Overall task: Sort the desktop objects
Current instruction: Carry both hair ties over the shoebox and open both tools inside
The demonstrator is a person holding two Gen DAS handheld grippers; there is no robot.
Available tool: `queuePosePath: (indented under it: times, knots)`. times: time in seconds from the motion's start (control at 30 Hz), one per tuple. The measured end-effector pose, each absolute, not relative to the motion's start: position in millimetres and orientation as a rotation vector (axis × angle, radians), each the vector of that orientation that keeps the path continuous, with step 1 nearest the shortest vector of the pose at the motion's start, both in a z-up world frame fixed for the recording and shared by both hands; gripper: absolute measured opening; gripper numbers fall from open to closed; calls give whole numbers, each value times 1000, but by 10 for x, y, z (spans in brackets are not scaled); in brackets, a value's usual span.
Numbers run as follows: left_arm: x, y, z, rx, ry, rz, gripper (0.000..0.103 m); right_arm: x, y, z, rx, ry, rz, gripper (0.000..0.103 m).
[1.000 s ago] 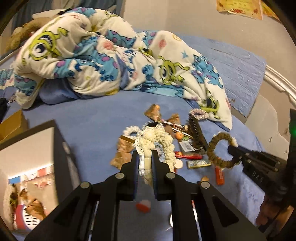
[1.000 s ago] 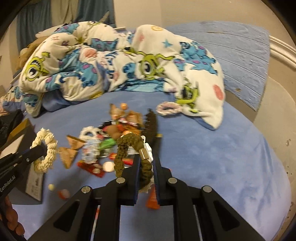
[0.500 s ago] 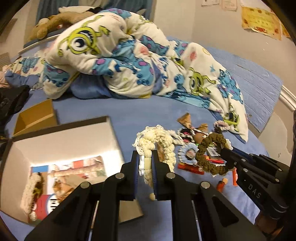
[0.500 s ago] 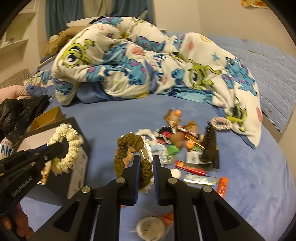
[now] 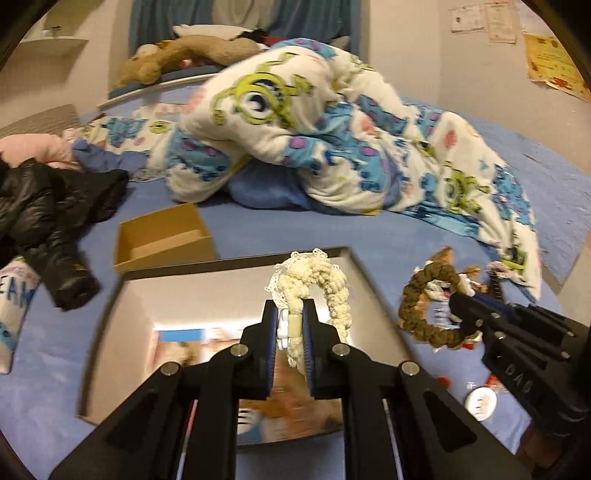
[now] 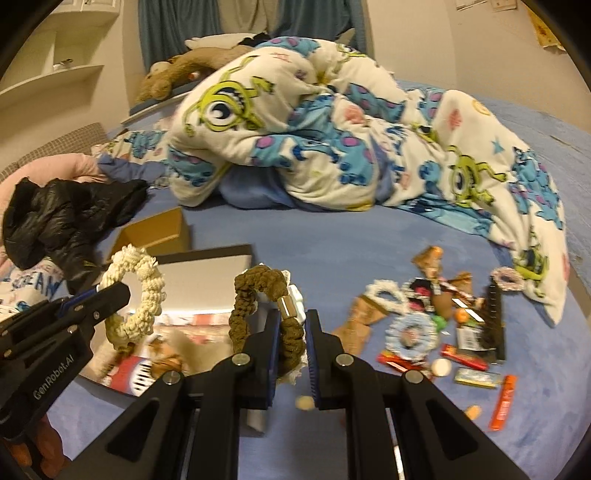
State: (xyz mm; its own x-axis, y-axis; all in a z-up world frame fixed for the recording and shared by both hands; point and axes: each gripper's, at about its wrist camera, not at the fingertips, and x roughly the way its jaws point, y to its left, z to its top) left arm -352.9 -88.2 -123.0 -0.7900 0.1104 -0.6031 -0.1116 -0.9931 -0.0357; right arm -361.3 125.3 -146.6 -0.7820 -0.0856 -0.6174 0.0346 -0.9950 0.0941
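Both your arms have swung away from the clutter pile toward the open box, left gripper pinching the cream scrunchie above it, right gripper clamping the brown scrunchie alongside, so drop-off looks next

Far side of my view: bed with a blue sheet, and a rumpled monster-print blanket heaped across its middle and trailing to the right. Brown plush toy lies on the ledge behind it, dark blue curtain beyond. Black puffy jacket crumpled at far left, pink fabric just behind it. Papers pinned on the right wall. White shelves on the left wall.
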Motion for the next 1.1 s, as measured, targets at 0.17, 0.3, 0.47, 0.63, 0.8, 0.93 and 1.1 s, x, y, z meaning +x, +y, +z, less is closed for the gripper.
queuePosePath:
  times: [0.17, 0.3, 0.47, 0.63, 0.8, 0.93, 1.1]
  knots:
    - [-3461, -1334, -1254, -976, -73, 2905, 13, -3651, 864, -1422, 980, -134, -2832, 13]
    - [-3453, -1524, -1304, -1005, -45, 2939, 13, -3684, 567, -1458, 984, -165, -2760, 13]
    - [-3466, -1709, -1335, -1022, -94, 2958, 13, -3671, 322, -1515, 993, -144, -2729, 13]
    - [-3497, -1735, -1377, -1035, -86, 2956, 13, -3685, 243, -1576, 1011, -145, -2724, 13]
    - [-3533, -1710, -1423, -1066, -61, 2955, 13, -3716, 203, -1600, 1019, -137, -2719, 13]
    - [-3538, -1716, -1440, -1076, -62, 2955, 13, -3725, 183, -1608, 1021, -129, -2720, 13]
    - [-3542, -1728, -1460, -1080, -65, 2959, 13, -3723, 170, -1617, 1026, -126, -2717, 13]
